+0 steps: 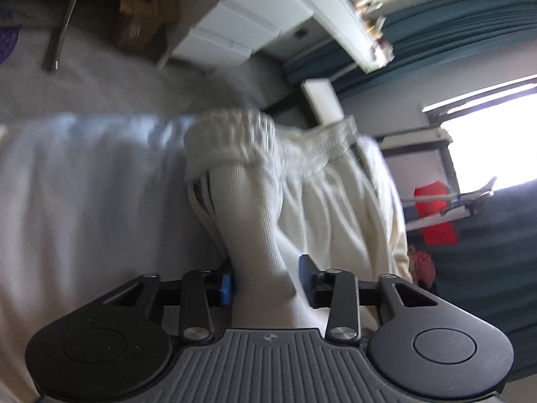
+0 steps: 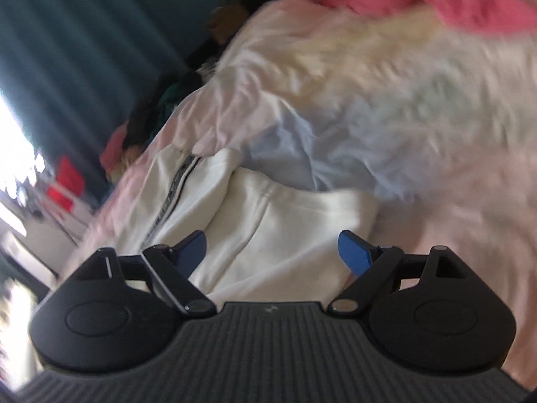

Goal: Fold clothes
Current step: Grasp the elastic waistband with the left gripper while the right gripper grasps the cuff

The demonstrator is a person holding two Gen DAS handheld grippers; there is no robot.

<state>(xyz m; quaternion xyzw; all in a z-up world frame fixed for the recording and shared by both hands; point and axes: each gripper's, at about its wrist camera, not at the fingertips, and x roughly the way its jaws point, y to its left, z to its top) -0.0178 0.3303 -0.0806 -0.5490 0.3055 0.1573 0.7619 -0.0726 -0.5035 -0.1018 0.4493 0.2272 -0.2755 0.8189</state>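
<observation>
Teal curtains [image 1: 470, 27] flank a bright window [image 1: 486, 147]; white cabinets [image 1: 241, 27], perhaps wall-mounted, blurred.

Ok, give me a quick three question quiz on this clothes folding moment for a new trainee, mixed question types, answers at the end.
1. True or false: the right gripper is clamped shut on the white garment.
2. Which gripper has ribbed white fabric between its fingers? A) left B) right C) neither
3. Fill in: the garment's side stripe looks ____ against the white cloth.

Key
1. False; its jaws stand wide apart above the cloth.
2. A; the left gripper has it.
3. Dark.
</observation>
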